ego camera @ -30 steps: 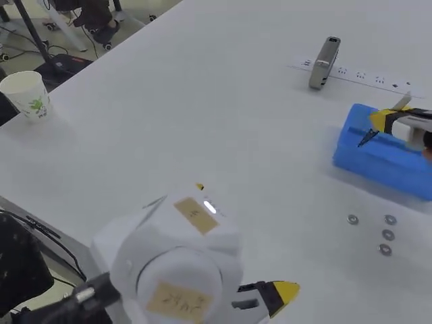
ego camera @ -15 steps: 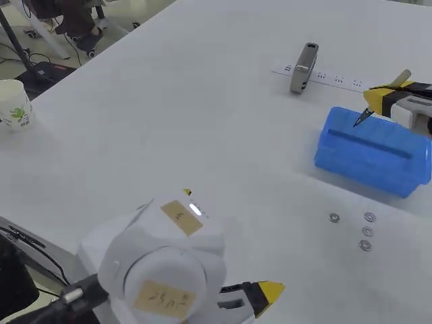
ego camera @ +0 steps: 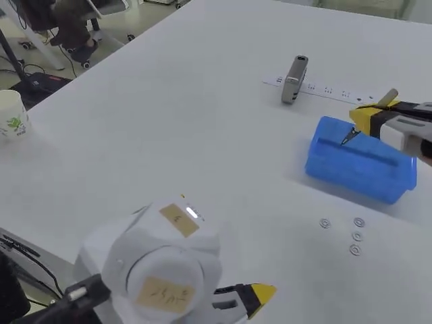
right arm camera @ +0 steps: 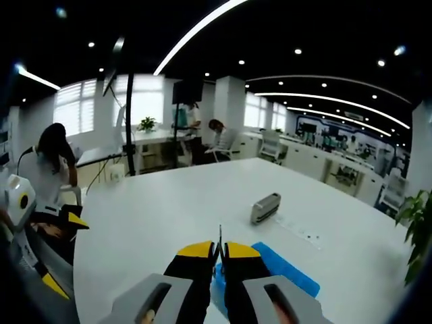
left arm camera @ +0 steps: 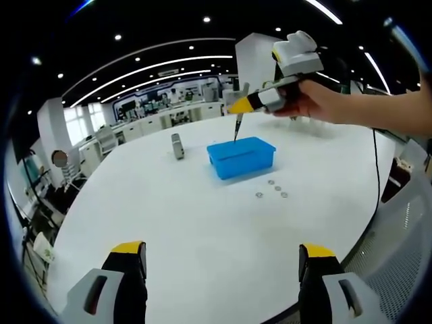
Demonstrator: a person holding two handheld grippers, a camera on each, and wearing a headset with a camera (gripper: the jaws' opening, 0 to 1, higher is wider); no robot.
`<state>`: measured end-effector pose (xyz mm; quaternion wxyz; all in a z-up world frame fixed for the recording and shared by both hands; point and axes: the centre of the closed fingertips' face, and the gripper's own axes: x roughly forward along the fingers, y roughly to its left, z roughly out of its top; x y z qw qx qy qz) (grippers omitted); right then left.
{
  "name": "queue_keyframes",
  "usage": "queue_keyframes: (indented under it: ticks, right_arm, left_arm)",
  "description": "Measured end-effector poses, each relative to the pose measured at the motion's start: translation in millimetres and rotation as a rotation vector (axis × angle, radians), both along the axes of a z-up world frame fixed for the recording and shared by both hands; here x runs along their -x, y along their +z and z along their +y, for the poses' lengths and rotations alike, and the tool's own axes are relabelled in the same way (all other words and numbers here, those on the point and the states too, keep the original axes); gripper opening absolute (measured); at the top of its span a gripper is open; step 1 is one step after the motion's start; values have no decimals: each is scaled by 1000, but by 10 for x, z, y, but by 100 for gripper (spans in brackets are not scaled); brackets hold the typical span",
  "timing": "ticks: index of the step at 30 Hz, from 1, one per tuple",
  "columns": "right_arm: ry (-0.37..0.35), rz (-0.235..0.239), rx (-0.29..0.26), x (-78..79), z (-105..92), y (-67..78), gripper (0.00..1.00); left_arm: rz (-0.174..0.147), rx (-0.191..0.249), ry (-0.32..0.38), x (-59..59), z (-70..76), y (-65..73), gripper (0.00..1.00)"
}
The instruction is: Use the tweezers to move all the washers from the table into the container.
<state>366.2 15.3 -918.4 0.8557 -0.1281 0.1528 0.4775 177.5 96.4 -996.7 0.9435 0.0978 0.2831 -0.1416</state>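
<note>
Since a second ago the head view has swung, so everything sits further left in the picture, while the tweezer tip has stayed over the far left part of the bin. Working outward: the right gripper [ego camera: 364, 120] has its jaws pressed together on the tweezers [ego camera: 350, 136], which poke forward and down between them; whether the fine tip carries anything is too small for me to tell. The left gripper [left arm camera: 221, 250] hangs low near my edge of the table [ego camera: 202, 101], jaws spread wide with nothing between them. Under the tweezer tip is the blue container [ego camera: 358, 165], and four washers [ego camera: 357, 235] lie flat on the table just on my side of it, close together but apart from one another. I judge them light, stiff and slick little metal rings, lying too flush to scoop from below. I would put one tine through the hole and the other outside the rim, then squeeze gently so the ring does not flick away. A grey device [ego camera: 294, 79] lies beyond the container, clear of the work.
</note>
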Motion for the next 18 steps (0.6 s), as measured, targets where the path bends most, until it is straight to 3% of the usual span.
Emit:
queue_keyframes:
  ticks: [10, 18]
  right_arm:
    - [-15, 70, -2, 220, -15, -237, 2]
    - [-26, 109, 5, 303, -10, -382, 2]
  left_arm:
    - [6, -8, -9, 6, -13, -15, 97]
    - [12, -8, -14, 11, -24, -23, 98]
